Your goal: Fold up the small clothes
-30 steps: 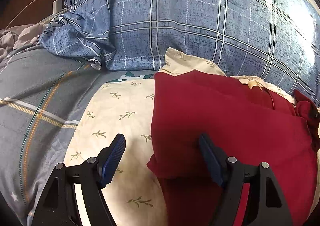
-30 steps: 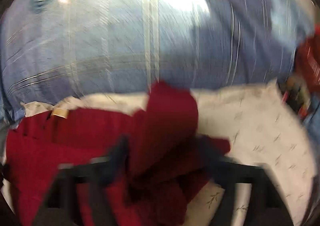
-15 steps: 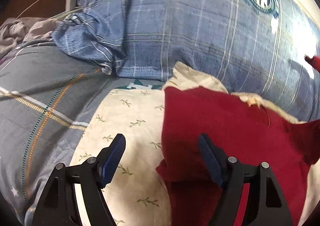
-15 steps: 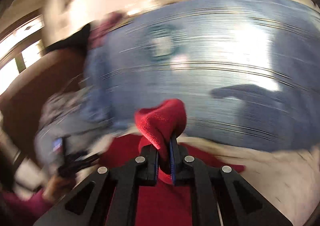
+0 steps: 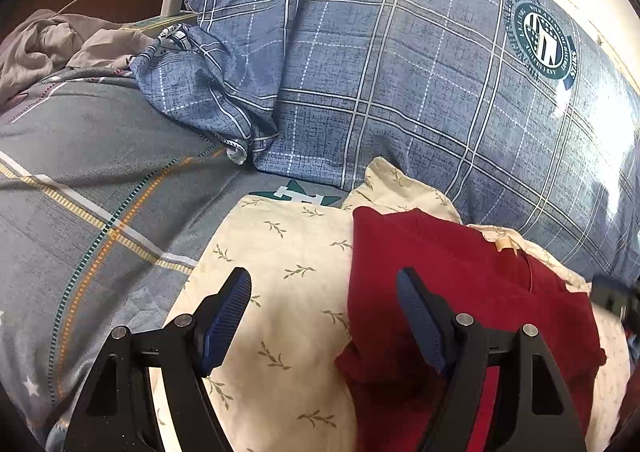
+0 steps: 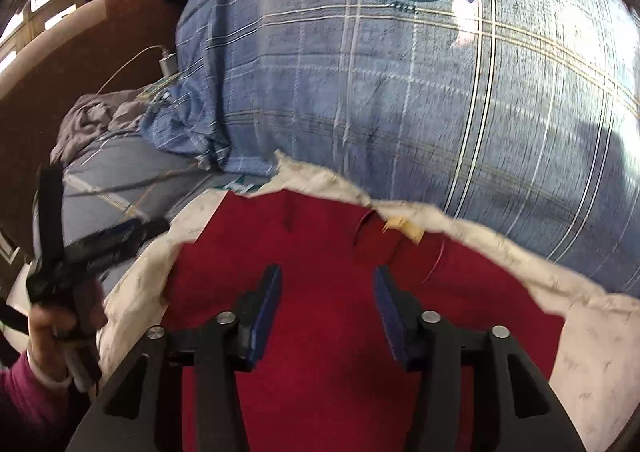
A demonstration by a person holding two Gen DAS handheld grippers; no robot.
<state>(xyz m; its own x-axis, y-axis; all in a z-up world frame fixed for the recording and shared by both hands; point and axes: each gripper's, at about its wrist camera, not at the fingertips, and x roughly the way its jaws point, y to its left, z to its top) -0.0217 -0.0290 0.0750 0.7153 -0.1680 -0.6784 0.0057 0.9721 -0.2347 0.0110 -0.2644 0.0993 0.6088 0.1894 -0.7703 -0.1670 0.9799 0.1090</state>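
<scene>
A dark red garment [image 5: 452,284] lies folded on a cream leaf-print cloth [image 5: 288,264] on the bed. My left gripper [image 5: 324,288] is open and empty, low over the garment's left edge; its right finger is over the red fabric, its left over the cream cloth. In the right wrist view the red garment [image 6: 320,252] fills the foreground with a tan label [image 6: 408,228] at its far edge. My right gripper [image 6: 326,284] is open and empty above the garment's middle. The left gripper [image 6: 96,248] shows at the left, held in a hand.
A big blue plaid pillow [image 5: 400,72] with a round crest lies right behind the garment. A grey striped bedspread [image 5: 88,172] covers the left. A white charger and cable [image 5: 172,0] and crumpled grey cloth [image 5: 52,40] lie at the far left by the dark headboard.
My right gripper was shut on a fold of the red garment and carrying it left; now it has let go and is open. The garment lies folded narrower. The left gripper stayed open, drawing back slightly.
</scene>
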